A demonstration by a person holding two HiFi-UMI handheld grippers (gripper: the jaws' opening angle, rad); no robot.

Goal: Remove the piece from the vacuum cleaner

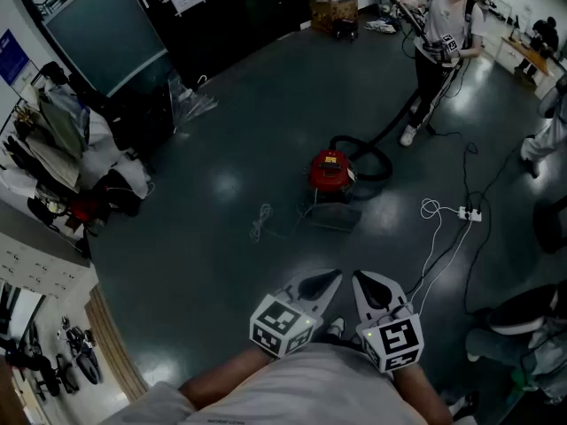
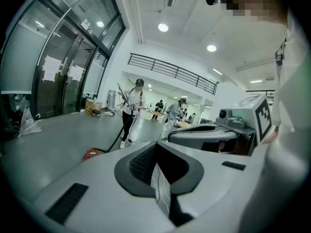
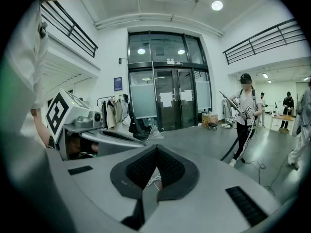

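The red vacuum (image 1: 332, 171) sits on the floor well ahead of both grippers, with its hose (image 1: 379, 142) curling off its far side. Left gripper (image 1: 330, 278) and right gripper (image 1: 363, 280) are clenched and empty, side by side; neither is clearly nearer.

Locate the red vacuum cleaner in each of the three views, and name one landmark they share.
Head view: red vacuum cleaner, just above centre.
Left gripper view: small, low left.
Right gripper view: not in it.
Shared landmark: standing person in white top.
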